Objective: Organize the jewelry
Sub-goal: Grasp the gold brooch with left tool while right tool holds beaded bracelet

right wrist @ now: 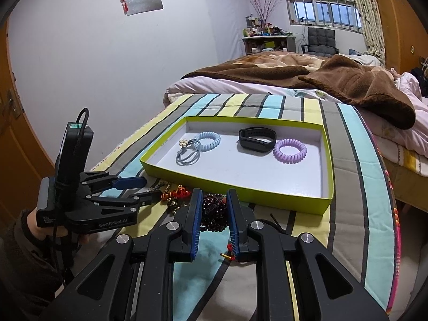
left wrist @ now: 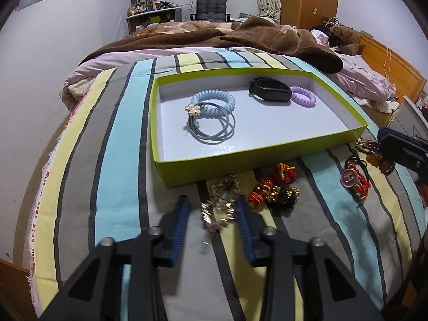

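- The bed (left wrist: pixel 128 123) carries a green box (left wrist: pixel 267 157) near its front edge.
- The right gripper (right wrist: pixel 214 214) has its fingers clenched on dark beads (right wrist: pixel 214 214).
- A gold bracelet (left wrist: pixel 219 203) lies before the box, between the left gripper's (left wrist: pixel 212 208) fingers; the right finger touches it, the left stands clear.

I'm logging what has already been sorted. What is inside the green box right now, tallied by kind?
Inside the green box:
Spiral hair ties: 2, the blue spiral tie and the purple spiral tie
Grey elastic bands with a flower charm: 1 bundle
Black wristband: 1
Total: 4
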`<control>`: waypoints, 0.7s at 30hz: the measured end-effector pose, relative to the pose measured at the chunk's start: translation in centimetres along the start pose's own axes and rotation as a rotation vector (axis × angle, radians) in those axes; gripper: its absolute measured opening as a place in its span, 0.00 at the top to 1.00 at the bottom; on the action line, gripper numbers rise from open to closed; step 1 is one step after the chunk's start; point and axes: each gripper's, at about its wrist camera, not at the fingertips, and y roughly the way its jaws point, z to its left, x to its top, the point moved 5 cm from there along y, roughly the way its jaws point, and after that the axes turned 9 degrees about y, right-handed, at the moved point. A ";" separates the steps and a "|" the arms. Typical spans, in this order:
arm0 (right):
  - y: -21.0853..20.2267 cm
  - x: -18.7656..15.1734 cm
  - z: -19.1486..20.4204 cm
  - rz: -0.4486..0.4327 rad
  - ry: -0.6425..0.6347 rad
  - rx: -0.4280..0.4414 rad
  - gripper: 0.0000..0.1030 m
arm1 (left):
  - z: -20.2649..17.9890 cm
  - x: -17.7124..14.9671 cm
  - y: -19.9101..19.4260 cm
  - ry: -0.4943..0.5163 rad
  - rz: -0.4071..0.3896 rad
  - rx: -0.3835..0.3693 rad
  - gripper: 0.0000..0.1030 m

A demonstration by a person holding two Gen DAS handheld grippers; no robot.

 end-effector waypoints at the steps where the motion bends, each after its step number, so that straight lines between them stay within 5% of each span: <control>1: 0.0 0.0 -0.1 0.002 0.001 0.000 0.82 | 0.0 0.0 0.0 -0.002 0.000 -0.002 0.73; 21: -0.7 0.3 -0.4 -0.021 0.012 -0.004 0.82 | 1.8 -0.5 -3.0 -0.085 -0.074 -0.001 0.77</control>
